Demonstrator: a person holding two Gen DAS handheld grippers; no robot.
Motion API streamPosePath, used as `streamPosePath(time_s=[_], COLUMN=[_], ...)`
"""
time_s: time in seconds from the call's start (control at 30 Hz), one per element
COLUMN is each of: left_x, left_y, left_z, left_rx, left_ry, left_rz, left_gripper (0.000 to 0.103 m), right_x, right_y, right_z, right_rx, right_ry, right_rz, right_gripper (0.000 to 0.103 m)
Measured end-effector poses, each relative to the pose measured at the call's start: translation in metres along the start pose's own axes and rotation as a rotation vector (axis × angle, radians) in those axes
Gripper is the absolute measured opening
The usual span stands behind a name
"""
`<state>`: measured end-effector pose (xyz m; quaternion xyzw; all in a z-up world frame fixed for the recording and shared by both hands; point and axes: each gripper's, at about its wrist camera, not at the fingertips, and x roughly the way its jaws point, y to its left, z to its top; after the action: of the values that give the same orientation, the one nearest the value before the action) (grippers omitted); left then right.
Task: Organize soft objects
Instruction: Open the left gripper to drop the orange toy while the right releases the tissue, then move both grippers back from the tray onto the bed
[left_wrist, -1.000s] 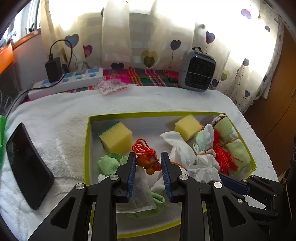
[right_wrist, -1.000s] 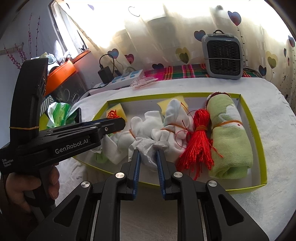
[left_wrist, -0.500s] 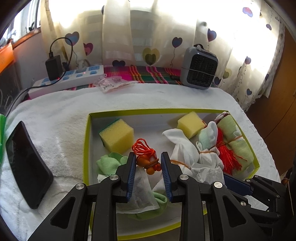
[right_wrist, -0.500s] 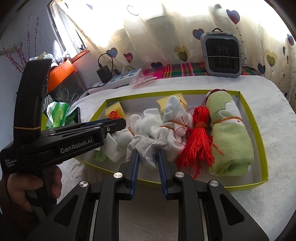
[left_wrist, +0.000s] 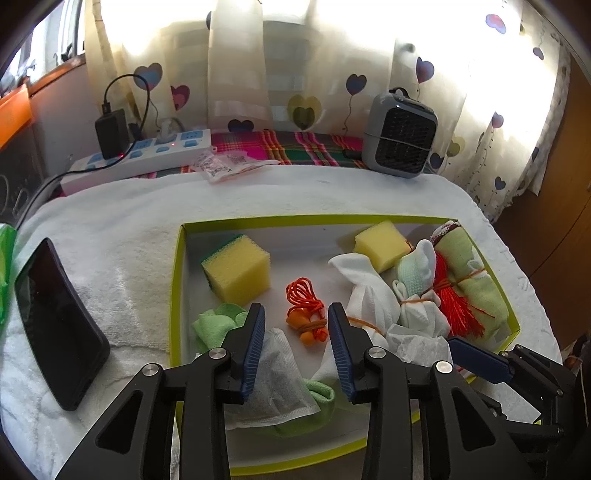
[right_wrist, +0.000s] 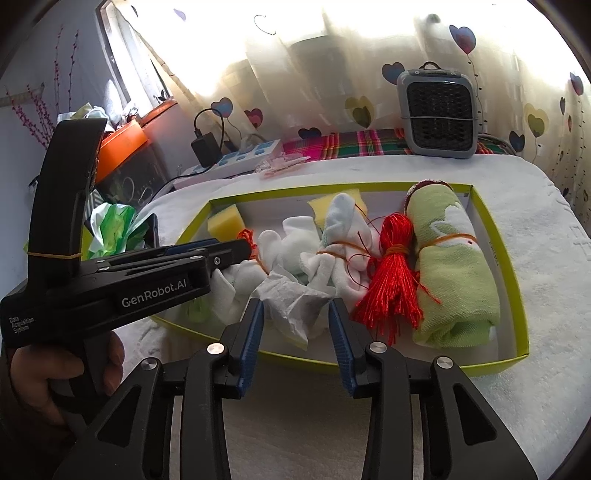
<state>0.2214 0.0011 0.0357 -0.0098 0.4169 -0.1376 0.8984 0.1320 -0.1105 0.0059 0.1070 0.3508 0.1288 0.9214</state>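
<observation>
Both claws stand wide with nothing between their blue pads. Left claw (left_wrist: 295, 343), at the bottom centre of its own view, hangs over the near part of the green-edged box (left_wrist: 176, 280), with the orange earplugs on a cord (left_wrist: 306, 314) lying on the box floor in the gap between its fingers. A grey-white sachet (left_wrist: 280, 380) lies under its left finger, on a light green cloth (left_wrist: 214, 325).

Right claw (right_wrist: 295, 339), at the bottom centre of its view, sits at the box's near wall, with a crumpled white sachet (right_wrist: 291, 302) just ahead between its fingers. To the right lie a red tassel (right_wrist: 391, 280) and a rolled green towel (right_wrist: 458, 273), each bound with a rubber band; white socks (right_wrist: 332, 251) are bundled in the middle. Two yellow sponges (left_wrist: 236, 273) sit toward the far side.

The left claw's body (right_wrist: 155, 288), in the left of the right view, reads "GenRobot.AI" and "Data Acquisition System".

Outside the box, a black phone (left_wrist: 59, 325) lies on the white towel at the left; a power strip (left_wrist: 147, 155) and a grey heater (left_wrist: 399, 136) stand at the back.
</observation>
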Motion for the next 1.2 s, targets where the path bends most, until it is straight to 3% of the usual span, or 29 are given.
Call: streamPosePath(time_s=[0.83,1.2], left_x=[-0.03,-0.057], left_y=[-0.003,-0.01], left_z=[-0.012,-0.028], left_rx=[0.017,0.0], left_ry=[-0.043,-0.07], left_rz=[0.082,0.08], left_gripper=[0.039,0.039], right_x=[-0.017,-0.029], right_y=[0.001,0.006], right_z=[-0.007,-0.011], right_rx=[0.004,-0.014], right_ry=[-0.048,-0.072], right_rz=[-0.032,-0.064], right_gripper=[0.05,0.057])
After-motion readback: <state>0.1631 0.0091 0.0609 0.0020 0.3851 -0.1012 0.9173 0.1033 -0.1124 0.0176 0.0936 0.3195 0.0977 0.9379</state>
